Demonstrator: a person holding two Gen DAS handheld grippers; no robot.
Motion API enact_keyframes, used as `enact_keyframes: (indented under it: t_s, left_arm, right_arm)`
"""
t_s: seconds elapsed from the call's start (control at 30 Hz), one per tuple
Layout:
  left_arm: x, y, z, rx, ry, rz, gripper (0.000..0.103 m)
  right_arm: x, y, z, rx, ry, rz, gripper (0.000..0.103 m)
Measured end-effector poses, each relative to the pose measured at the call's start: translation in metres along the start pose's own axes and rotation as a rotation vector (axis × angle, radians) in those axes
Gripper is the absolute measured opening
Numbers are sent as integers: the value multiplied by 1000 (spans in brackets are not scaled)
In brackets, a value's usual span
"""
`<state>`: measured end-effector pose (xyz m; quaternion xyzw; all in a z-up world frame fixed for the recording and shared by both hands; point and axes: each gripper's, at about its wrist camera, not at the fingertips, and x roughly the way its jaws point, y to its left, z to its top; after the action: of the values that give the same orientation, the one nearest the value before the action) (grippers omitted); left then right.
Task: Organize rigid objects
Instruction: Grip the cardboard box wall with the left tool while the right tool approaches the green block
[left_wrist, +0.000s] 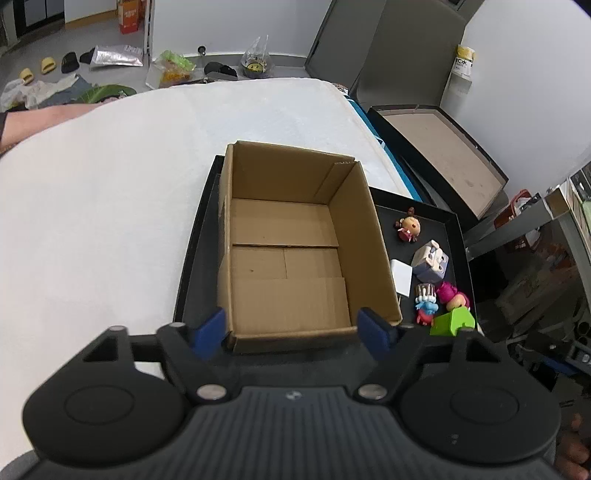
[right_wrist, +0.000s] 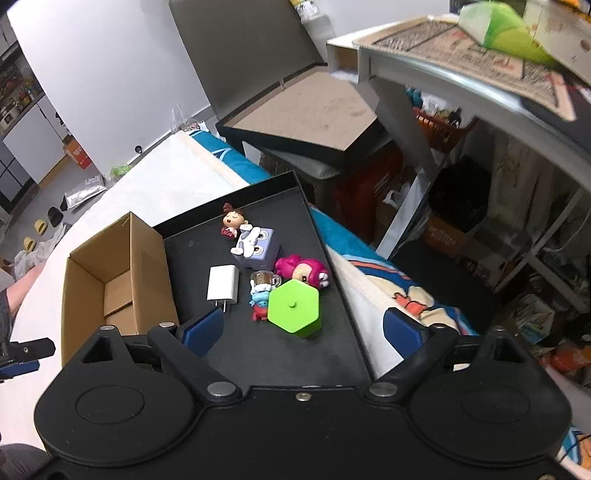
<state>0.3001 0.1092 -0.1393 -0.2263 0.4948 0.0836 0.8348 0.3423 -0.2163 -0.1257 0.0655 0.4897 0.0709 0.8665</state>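
Left tool (left_wrist: 291, 330): blue pads spread, nothing between them, poised over the near wall of the cardboard box (left_wrist: 284, 243). Right tool (right_wrist: 303, 330): spread wide, empty, above the black tray (right_wrist: 266, 354). Box: open, empty, on the tray's left side. Tray, right side, near to far: green hexagonal block (right_wrist: 293, 306), white charger (right_wrist: 222, 283), small blue-and-red figure (right_wrist: 260, 301), pink figure (right_wrist: 301, 271), purple cube toy (right_wrist: 255, 246), brown-haired doll (right_wrist: 233, 220). The tray sits on a white bed (left_wrist: 110, 206).

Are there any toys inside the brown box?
No, the cardboard box shows only its bare bottom; the toys lie beside it on the black tray.
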Motion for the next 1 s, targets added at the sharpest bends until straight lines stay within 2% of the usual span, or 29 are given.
enact_keyframes:
  t_s: [0.17, 0.33, 0.53, 0.63, 0.73, 0.9, 1.0]
  left_arm:
    - [9, 6, 7, -9, 3, 14, 66]
    - [27, 11, 11, -32, 20, 25, 54]
    - [39, 14, 10, -36, 9, 69, 46]
    - [46, 22, 11, -70, 34, 55, 42]
    - [51, 26, 11, -56, 42, 74, 42]
    - [62, 34, 6, -70, 78, 65, 40]
    - [65, 35, 2, -52, 91, 61, 33]
  right_arm:
    - [21, 0, 3, 40, 31, -1, 88]
    - [43, -2, 6, 73, 81, 0, 75]
    - [68, 0, 7, 85, 134, -26, 75]
    - [80, 1, 7, 79, 154, -49, 75]
    - [90, 2, 9, 85, 167, -61, 75]
    - [104, 8, 12, 75, 183, -92, 75]
    - [111, 17, 10, 29, 189, -129, 75]
